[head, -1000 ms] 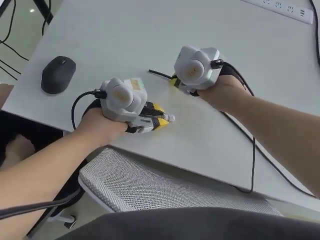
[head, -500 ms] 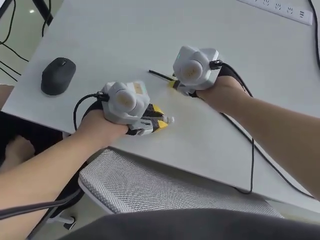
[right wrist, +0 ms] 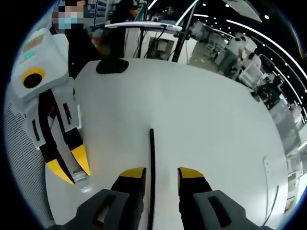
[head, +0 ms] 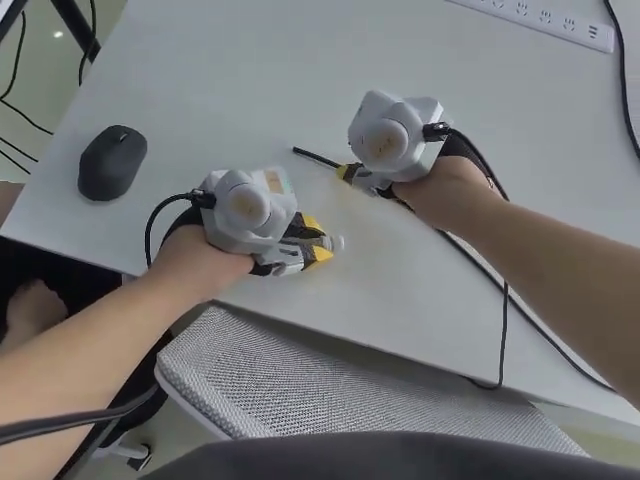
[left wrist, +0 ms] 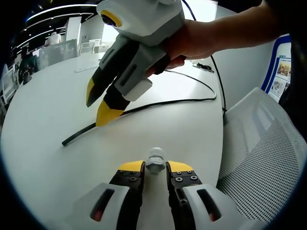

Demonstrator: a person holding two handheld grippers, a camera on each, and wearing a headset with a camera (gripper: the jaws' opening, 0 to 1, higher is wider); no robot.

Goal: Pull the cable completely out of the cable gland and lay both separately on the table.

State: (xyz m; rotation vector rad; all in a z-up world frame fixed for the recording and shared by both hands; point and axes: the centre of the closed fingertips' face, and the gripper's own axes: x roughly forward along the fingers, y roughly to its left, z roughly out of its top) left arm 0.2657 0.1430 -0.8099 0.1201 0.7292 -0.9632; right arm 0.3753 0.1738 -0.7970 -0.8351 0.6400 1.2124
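While left tongs [left wrist: 155, 167] pinch the gland [left wrist: 155, 157], right tongs [right wrist: 160, 173] straddle the cable [right wrist: 151, 148], spread.

One cable [head: 315, 157], one cable gland [left wrist: 155, 159], one mouse [head: 112, 161], one power strip [head: 530, 17], one chair [head: 300, 380], two grippers — left gripper [left wrist: 155, 166], right gripper [right wrist: 161, 172].

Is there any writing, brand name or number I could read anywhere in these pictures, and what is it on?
No text here can be read.
Pale yellowish sticker on top of the left gripper: print is blurred, unreadable.
Blue-edged wall poster in the left gripper view: lettering and pictures too small to read.
Long white power strip at the table's far edge: sockets show, no legible marking.
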